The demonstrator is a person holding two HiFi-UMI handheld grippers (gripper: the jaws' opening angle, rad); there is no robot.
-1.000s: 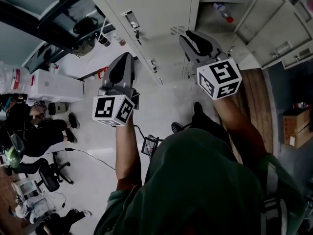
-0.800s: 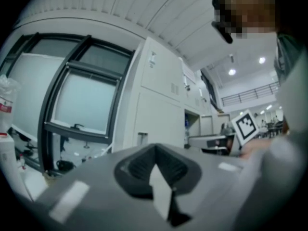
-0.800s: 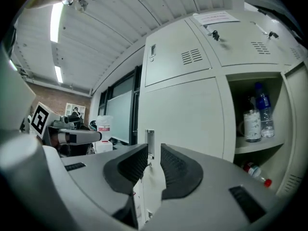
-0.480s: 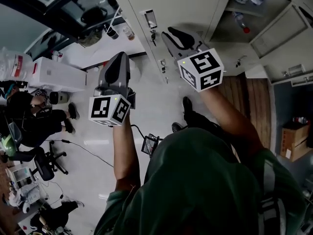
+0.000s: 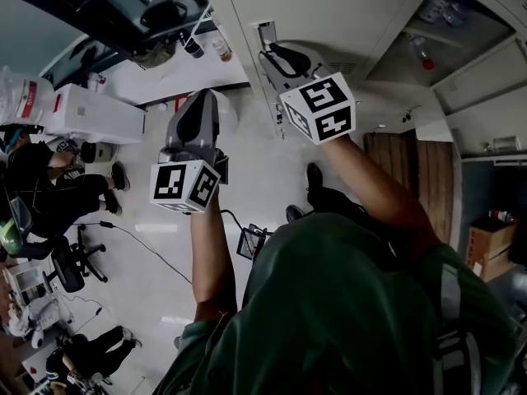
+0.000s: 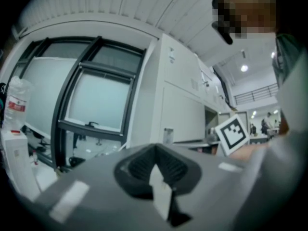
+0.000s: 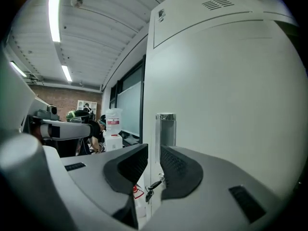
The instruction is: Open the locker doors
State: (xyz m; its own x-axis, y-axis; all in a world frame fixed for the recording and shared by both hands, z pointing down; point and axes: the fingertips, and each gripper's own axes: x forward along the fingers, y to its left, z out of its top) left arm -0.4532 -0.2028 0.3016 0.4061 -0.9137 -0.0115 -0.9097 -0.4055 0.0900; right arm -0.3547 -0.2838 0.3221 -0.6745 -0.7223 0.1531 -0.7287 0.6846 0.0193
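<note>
Forearms reach out from a green-clad torso (image 5: 346,303), each hand carrying a tool with a marker cube at its back. The left tool (image 5: 203,99) points level, with floor showing beneath it in the head view. In its own view its jaws are clenched tip to tip, with nothing in them. The right tool (image 7: 154,150) is farther forward, close in front of a closed locker door (image 7: 226,90). Its jaws stand a narrow gap apart and grasp nothing. The door's edge and chrome handle (image 7: 165,129) line up in that gap, with a key (image 7: 153,186) hanging below. Beyond, to the right, other lockers (image 5: 461,64) stand open, one with a bottle (image 5: 420,52) inside.
</note>
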